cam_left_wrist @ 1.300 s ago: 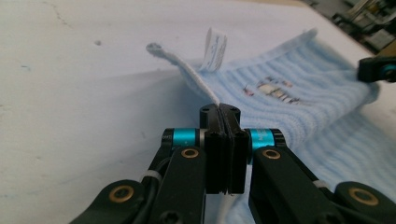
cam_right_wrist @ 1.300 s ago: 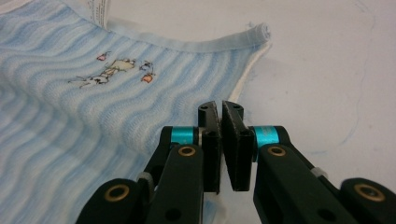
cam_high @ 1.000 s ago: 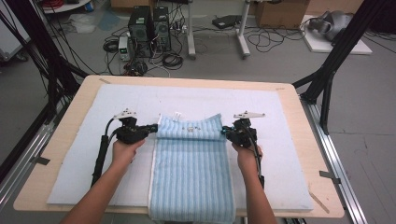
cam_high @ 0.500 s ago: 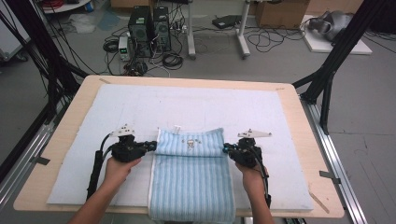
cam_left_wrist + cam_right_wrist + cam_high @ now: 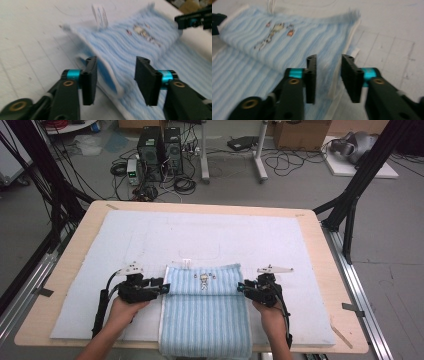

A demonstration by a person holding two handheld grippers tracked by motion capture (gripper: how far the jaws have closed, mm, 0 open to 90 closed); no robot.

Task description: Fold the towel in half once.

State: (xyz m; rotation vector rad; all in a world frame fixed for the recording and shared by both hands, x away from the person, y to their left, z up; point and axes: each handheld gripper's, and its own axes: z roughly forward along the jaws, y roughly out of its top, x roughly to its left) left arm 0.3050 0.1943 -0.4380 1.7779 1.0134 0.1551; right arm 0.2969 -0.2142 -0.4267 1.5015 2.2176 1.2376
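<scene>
A light blue striped towel [image 5: 204,320] lies at the table's near middle, its far end folded back over itself, with a small embroidered figure [image 5: 203,279] on the flap. My left gripper [image 5: 162,289] sits at the flap's left edge and my right gripper [image 5: 242,288] at its right edge. Both pairs of jaws have just been opening. In the left gripper view the towel [image 5: 140,47] has its folded edge lying loose between the open left gripper [image 5: 115,80] jaws. In the right gripper view the towel [image 5: 262,47] edge lies slack under the open right gripper [image 5: 328,77].
A pale foam mat [image 5: 150,235] covers the wooden table [image 5: 65,265]. A white label [image 5: 186,263] sticks out at the towel's far edge. Black frame posts stand at both table sides. Computers and cables sit on the floor beyond.
Both grippers drew the towel's far end toward the near edge, laying the fold lower on the towel. Their jaws, shut on the towel before, now stand apart and have let it go.
</scene>
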